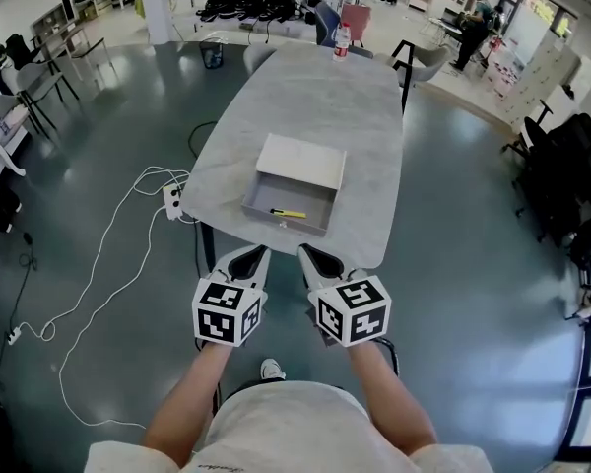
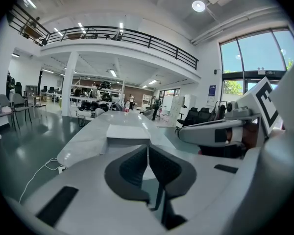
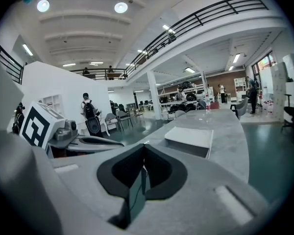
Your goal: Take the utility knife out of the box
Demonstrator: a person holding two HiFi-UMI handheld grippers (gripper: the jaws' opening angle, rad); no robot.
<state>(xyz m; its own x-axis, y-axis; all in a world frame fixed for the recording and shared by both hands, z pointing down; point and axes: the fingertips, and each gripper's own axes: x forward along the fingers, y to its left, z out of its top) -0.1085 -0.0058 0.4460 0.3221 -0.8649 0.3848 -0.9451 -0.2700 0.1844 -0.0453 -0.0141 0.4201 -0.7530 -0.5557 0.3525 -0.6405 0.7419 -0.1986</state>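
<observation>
A grey box (image 1: 297, 180) with its drawer pulled open sits at the near end of the long grey table (image 1: 305, 106). A yellow and black utility knife (image 1: 288, 213) lies inside the drawer. My left gripper (image 1: 246, 261) and right gripper (image 1: 318, 261) hover side by side just short of the table's near edge, both shut and empty. In the left gripper view the box (image 2: 128, 131) shows ahead past the closed jaws. The right gripper view has the box (image 3: 190, 140) ahead to the right.
A bottle (image 1: 341, 43) stands at the table's far end. White cables and a power strip (image 1: 172, 201) lie on the floor left of the table. Chairs (image 1: 561, 166) stand at the right, desks and people far back.
</observation>
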